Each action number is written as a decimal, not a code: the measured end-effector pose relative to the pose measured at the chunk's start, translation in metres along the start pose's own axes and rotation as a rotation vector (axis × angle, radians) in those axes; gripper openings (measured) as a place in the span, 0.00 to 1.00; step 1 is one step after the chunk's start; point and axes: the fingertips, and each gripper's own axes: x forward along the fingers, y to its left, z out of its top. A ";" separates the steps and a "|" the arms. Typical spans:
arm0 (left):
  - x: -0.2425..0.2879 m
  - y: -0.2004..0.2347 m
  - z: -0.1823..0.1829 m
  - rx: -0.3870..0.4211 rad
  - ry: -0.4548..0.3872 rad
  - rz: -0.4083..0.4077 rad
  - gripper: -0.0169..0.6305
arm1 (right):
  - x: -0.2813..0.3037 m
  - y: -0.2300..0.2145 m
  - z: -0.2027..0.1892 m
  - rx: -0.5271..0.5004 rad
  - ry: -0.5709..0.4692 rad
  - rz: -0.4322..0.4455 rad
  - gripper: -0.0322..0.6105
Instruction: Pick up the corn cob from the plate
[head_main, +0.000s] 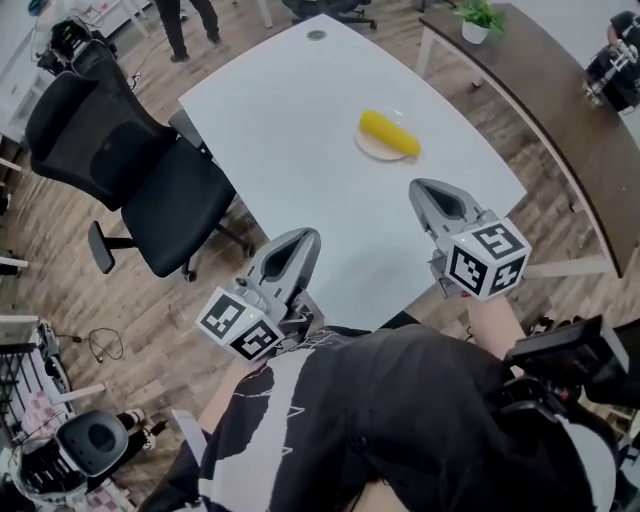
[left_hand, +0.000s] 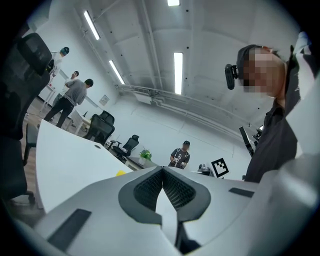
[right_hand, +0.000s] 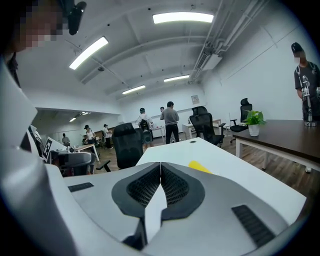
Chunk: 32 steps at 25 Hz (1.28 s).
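A yellow corn cob (head_main: 389, 133) lies on a small white plate (head_main: 371, 147) toward the far right of the white table (head_main: 300, 120). My right gripper (head_main: 420, 189) hovers over the table's near right part, a short way in front of the plate, jaws shut and empty. My left gripper (head_main: 305, 237) is at the table's near edge, further from the plate, also shut with nothing in it. In the right gripper view the corn (right_hand: 200, 167) shows just beyond the closed tips (right_hand: 160, 164). The left gripper view shows a sliver of corn (left_hand: 120, 173) left of its closed tips (left_hand: 162, 169).
A black office chair (head_main: 120, 160) stands at the table's left side. A dark wooden desk (head_main: 560, 110) with a potted plant (head_main: 478, 18) runs along the right. Several people stand in the room beyond. A round cable hole (head_main: 316, 35) is at the table's far end.
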 end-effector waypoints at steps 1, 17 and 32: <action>0.003 0.000 -0.001 -0.005 -0.005 0.007 0.05 | 0.000 -0.002 0.002 -0.001 -0.009 0.019 0.08; 0.067 0.025 -0.027 -0.083 -0.042 0.315 0.05 | 0.072 -0.090 0.011 -0.074 0.109 0.254 0.08; 0.100 0.016 -0.040 -0.037 -0.079 0.510 0.05 | 0.112 -0.131 0.000 -0.132 0.188 0.407 0.08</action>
